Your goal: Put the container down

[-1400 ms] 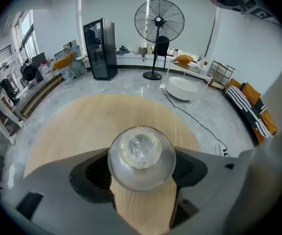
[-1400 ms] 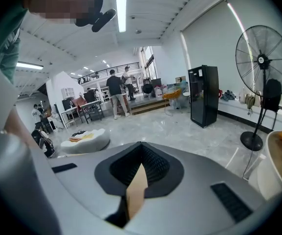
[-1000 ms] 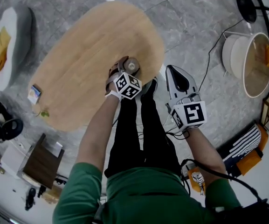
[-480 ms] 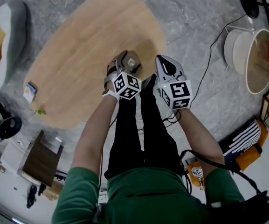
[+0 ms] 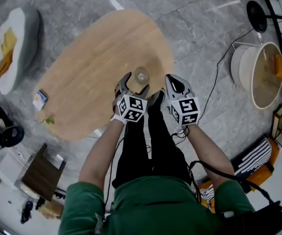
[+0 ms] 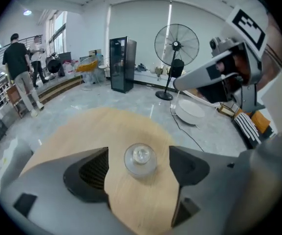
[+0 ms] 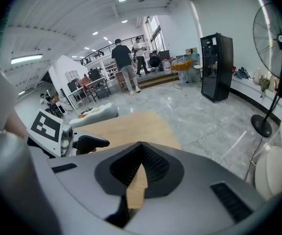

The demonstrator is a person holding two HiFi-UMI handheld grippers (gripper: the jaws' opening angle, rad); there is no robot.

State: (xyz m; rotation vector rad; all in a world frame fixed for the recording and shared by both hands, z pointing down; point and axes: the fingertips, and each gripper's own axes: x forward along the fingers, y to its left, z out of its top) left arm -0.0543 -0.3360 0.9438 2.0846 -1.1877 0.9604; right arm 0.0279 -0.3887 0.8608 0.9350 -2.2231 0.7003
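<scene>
A small clear round container (image 5: 141, 75) stands upright on the oval wooden table (image 5: 92, 67), near its right edge. My left gripper (image 5: 134, 84) reaches in from the near side and its jaws are opening. In the left gripper view the container (image 6: 140, 159) sits between the two fingertips (image 6: 94, 168), with a gap on each side and no pad touching it. My right gripper (image 5: 173, 81) hovers just right of it at the table's edge. In the right gripper view its jaws (image 7: 141, 147) are shut with nothing between them.
A small box (image 5: 39, 100) lies at the table's left end. On the floor are a white cushion (image 5: 11, 48) to the left, a round tub (image 5: 260, 67) to the right and a dark stool (image 5: 38, 173) near left. A fan (image 6: 176, 45), a black cabinet (image 6: 121, 64) and people stand farther off.
The left gripper's jaws have spread off the container and drawn back a little, leaving it standing on the table. The right gripper has moved left, close beside the left one.
</scene>
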